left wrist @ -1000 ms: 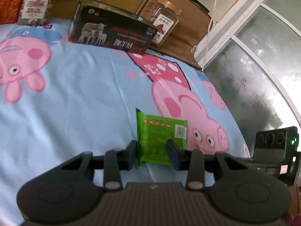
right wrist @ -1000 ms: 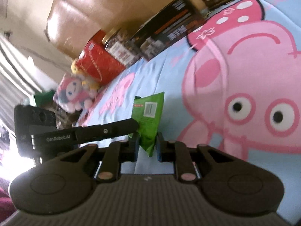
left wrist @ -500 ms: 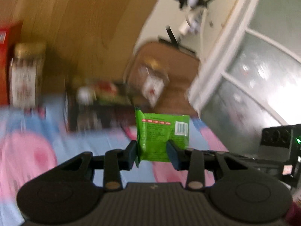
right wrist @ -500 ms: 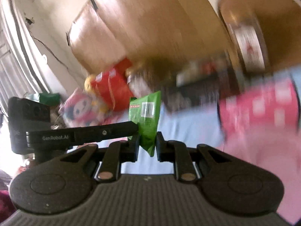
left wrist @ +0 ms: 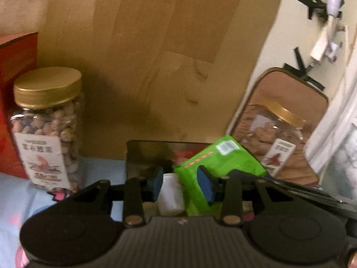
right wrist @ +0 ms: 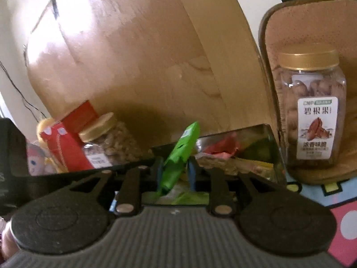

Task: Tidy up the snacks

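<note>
In the left wrist view we see our left hand-held gripper [left wrist: 181, 186] low in the middle of the frame, its blue-padded jaws standing apart; the flat green foil snack packet [left wrist: 219, 166] tilts across the right jaw, and we cannot tell whether that pad presses on it. A small white plastic bottle [left wrist: 170, 195] shows in the gap between the jaws, further off. In the right wrist view our right hand-held gripper [right wrist: 175, 173] sits at lower centre, its jaws opening, with the same packet [right wrist: 178, 159] seen edge-on between them, leaning to the upper right and crumpled at its lower end.

Just behind both grippers stands an open dark glossy box [right wrist: 271, 150] holding red and yellow wrappers. A clear plastic jar of peanuts with a gold screw lid [left wrist: 48, 129] stands at the left, beside a red cardboard carton [left wrist: 15, 67]. A similar jar of pecans [right wrist: 312, 109] stands at the right on a brown padded cushion [right wrist: 312, 26]. A smooth pale wooden headboard [right wrist: 145, 67] fills the background.
</note>
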`<act>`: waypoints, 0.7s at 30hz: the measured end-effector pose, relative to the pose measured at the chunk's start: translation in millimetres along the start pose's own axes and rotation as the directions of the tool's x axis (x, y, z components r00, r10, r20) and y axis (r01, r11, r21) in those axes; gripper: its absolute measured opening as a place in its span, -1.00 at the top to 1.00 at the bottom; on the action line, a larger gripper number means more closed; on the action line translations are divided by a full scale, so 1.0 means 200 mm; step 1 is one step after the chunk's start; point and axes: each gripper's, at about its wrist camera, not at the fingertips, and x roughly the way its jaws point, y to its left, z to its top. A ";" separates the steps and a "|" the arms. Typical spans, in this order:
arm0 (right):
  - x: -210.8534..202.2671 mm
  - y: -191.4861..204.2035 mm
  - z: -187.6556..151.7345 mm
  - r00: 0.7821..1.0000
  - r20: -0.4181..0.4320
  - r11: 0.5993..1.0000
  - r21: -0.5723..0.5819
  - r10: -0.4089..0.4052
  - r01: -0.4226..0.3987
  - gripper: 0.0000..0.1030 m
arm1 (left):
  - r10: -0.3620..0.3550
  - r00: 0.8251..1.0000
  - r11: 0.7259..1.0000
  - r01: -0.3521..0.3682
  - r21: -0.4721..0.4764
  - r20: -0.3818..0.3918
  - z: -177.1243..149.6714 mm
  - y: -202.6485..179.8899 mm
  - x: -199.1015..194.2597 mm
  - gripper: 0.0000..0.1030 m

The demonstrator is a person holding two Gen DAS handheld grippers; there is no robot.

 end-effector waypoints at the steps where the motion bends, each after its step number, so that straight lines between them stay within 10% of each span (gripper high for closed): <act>1: 0.01 0.00 -0.01 1.000 -0.002 1.000 -0.012 -0.024 0.024 0.35 | 0.005 1.000 1.000 -0.004 -0.015 0.006 -0.01 0.01 -0.01 0.21; 16: -0.24 -0.02 -0.08 0.984 0.099 0.989 0.046 -0.147 0.143 0.29 | 0.065 0.998 0.997 -0.065 0.050 0.014 -0.29 0.02 -0.40 -0.03; 21: -0.41 0.01 -0.14 0.990 0.121 0.992 0.117 -0.069 0.054 0.29 | 0.101 0.995 0.991 -0.102 0.084 0.015 -0.41 0.00 -0.50 -0.08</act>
